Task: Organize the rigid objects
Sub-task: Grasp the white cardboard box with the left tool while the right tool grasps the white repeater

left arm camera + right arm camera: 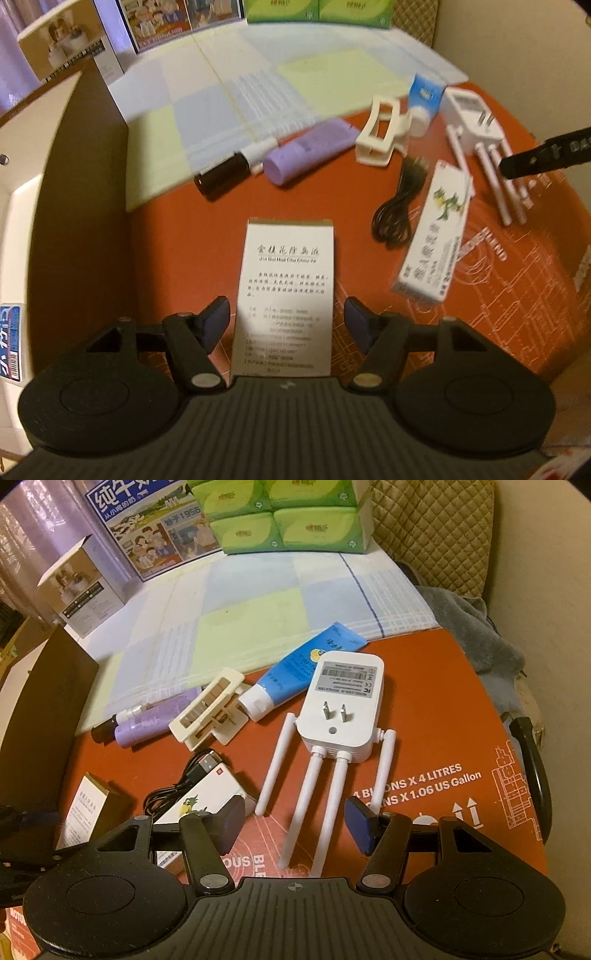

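Note:
My left gripper (286,325) is open, its fingers on either side of a white printed box (286,291) lying on the red cardboard surface (166,240). My right gripper (295,823) is open over the antennas of a white plug-in repeater (340,705). Around lie a purple tube (306,151), a dark spray bottle (225,175), a cream clip (380,133), a blue tube (295,675), a black USB cable (397,206) and a parrot-printed box (436,229). A right gripper fingertip shows at the right edge of the left wrist view (546,155).
An open brown cardboard box (85,177) stands at the left. A checked cloth (240,609) covers the far part of the surface. Green tissue packs (288,513), a milk carton box (147,528) and a small product box (81,587) stand at the back.

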